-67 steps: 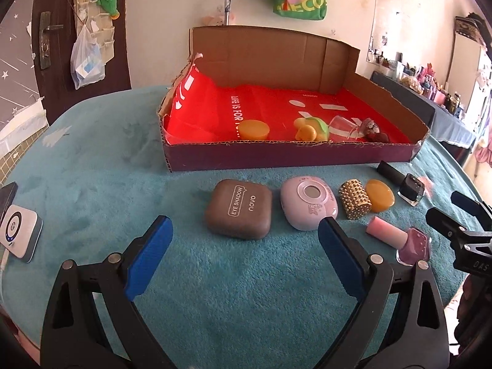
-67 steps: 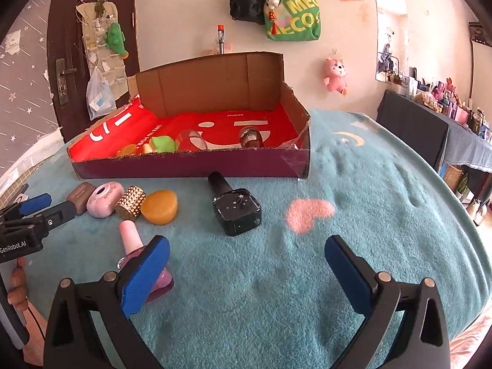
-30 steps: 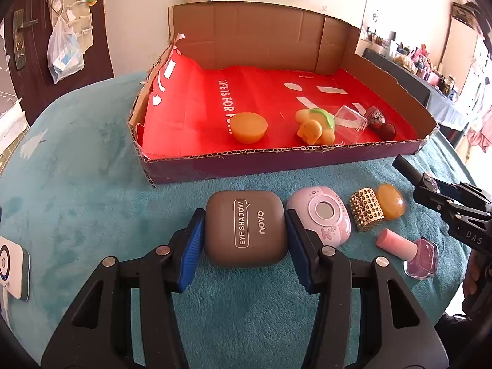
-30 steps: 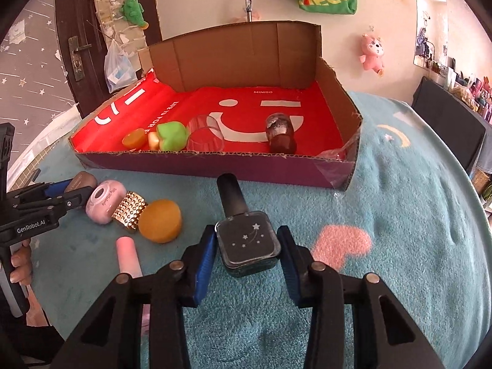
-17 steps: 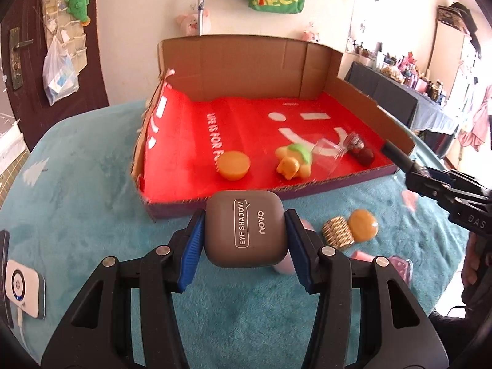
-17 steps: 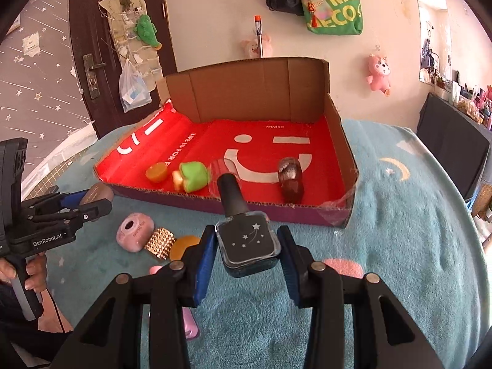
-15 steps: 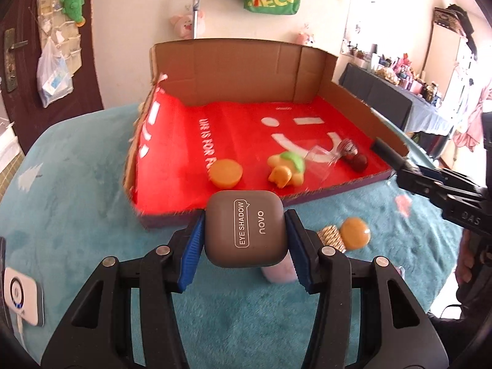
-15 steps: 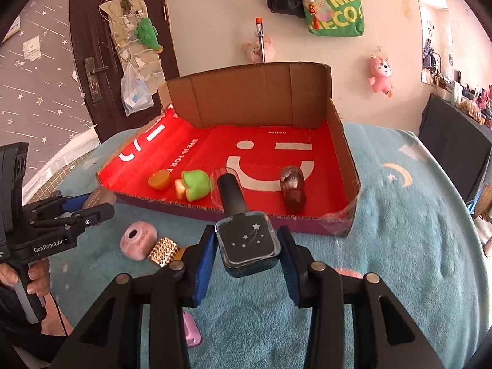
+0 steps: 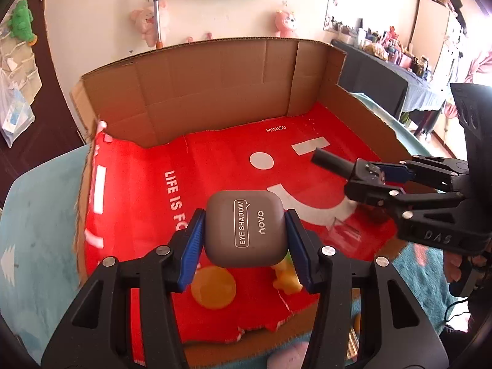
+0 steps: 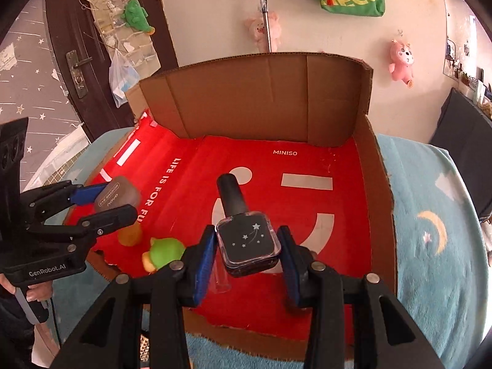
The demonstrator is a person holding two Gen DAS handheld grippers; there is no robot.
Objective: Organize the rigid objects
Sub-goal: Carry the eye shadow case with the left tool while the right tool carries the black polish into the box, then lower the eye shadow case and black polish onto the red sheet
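My left gripper (image 9: 244, 241) is shut on a grey-brown eye shadow case (image 9: 244, 229) and holds it above the red floor of the cardboard box (image 9: 215, 92). My right gripper (image 10: 247, 256) is shut on a black nail polish bottle (image 10: 246, 236) with star marks, also held above the box floor (image 10: 301, 206). Each gripper shows in the other's view: the right one (image 9: 373, 173) at the right, the left one (image 10: 107, 200) at the left. An orange round piece (image 9: 213, 287), a green and yellow toy (image 10: 163, 255) and a clear cup (image 9: 344, 230) lie in the box.
The box stands on a teal fuzzy cloth (image 10: 430, 246). Its back and side walls are tall, its front wall low and torn. A pink item (image 9: 289, 359) and a studded gold item (image 9: 352, 344) lie on the cloth in front of the box.
Both grippers closed on their items on the cloth, lifted them and moved forward over the box's front wall. They now hang above the red floor.
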